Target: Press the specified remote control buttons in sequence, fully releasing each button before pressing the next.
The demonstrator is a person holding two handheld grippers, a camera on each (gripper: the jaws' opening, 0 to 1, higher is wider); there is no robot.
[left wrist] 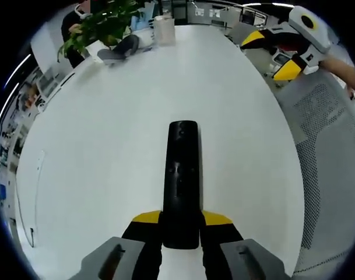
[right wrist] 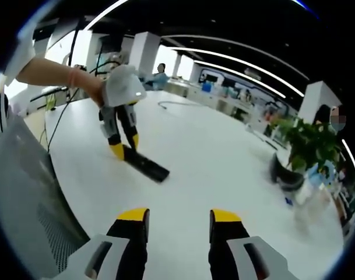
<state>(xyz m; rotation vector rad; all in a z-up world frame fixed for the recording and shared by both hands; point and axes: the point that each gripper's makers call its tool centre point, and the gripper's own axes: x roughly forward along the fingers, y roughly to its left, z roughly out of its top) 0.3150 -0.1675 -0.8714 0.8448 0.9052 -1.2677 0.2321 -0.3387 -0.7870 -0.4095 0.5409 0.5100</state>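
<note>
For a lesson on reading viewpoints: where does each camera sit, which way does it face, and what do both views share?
Left gripper view: rides the left gripper, looking along the remote it clamps, across the white table.
Right gripper view: rides the open right gripper, facing the person's hand.
Shared: remote, table, plant.

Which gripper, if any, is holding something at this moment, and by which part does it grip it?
The left gripper holds the black remote control by its near end, the jaws clamping its two long sides. The right gripper is open and holds nothing.
</note>
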